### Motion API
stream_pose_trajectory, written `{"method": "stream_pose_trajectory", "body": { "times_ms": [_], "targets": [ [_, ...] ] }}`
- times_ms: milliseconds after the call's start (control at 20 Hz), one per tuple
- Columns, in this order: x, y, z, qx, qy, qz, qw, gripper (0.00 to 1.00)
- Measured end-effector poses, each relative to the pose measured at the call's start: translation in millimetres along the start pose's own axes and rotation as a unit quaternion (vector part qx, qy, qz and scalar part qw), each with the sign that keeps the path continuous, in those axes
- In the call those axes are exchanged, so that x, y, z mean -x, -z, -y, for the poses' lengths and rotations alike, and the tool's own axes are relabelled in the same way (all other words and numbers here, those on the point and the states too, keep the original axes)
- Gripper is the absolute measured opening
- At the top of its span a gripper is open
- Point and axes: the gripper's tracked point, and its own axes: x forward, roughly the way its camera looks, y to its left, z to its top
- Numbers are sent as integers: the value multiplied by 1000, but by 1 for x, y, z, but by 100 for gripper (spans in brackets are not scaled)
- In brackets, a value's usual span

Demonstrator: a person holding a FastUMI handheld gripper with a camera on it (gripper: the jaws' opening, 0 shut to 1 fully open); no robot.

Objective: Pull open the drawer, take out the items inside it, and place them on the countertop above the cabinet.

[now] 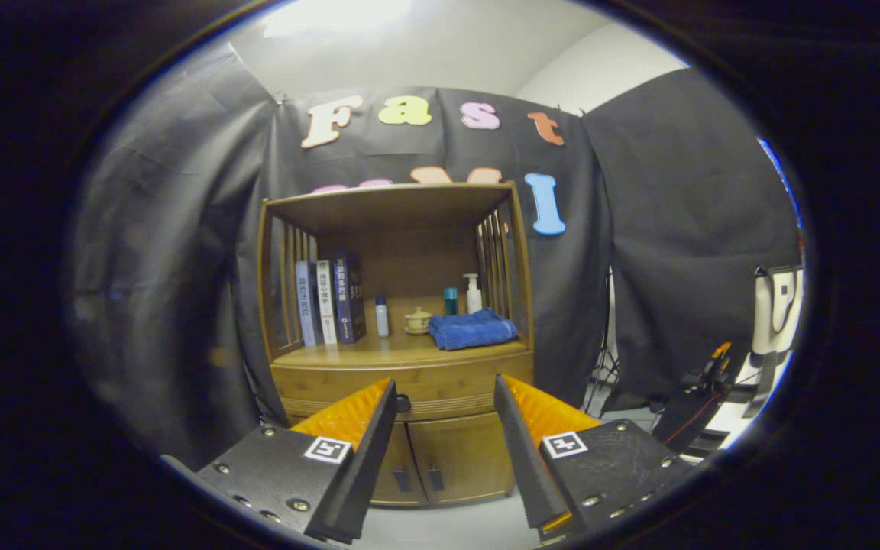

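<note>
A wooden cabinet [402, 305] stands ahead against the dark cloth wall. Its drawer [440, 384] sits closed below the countertop [402, 353], with a small dark knob [403, 402] just beside my left fingertip. My gripper [445, 393] is open and holds nothing; it hovers some way in front of the drawer front. On the countertop lie a folded blue towel [472, 329], a small teapot [417, 321], several bottles [473, 293] and three upright books [329, 302]. The drawer's contents are hidden.
Two lower cabinet doors [440, 466] with dark handles sit beneath the drawer. A tripod leg [600, 374], cables and dark gear [696, 397] stand to the cabinet's right, with a white bag [776, 309] further right. Pale floor [448, 527] lies in front.
</note>
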Motion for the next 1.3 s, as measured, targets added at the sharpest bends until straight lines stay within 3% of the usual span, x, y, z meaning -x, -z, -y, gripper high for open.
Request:
{"method": "stream_pose_trajectory", "body": {
  "times_ms": [150, 350, 550, 750, 900, 1000, 1150, 1300],
  "targets": [
    [-66, 22, -24, 3, -3, -19, 1000, 78],
    [-143, 78, -72, -9, -71, -71, 995, 78],
    [-185, 137, -81, 4, -89, -144, 986, 78],
    [-219, 163, -81, 12, -96, -164, 982, 79],
    [-230, 178, -73, 36, -87, -182, 979, 63],
    [-232, 181, -73, 45, -89, -183, 978, 63],
    [-232, 180, -75, 41, -98, -176, 979, 41],
    [-233, 183, -78, 44, -92, -185, 977, 34]
  ]
}}
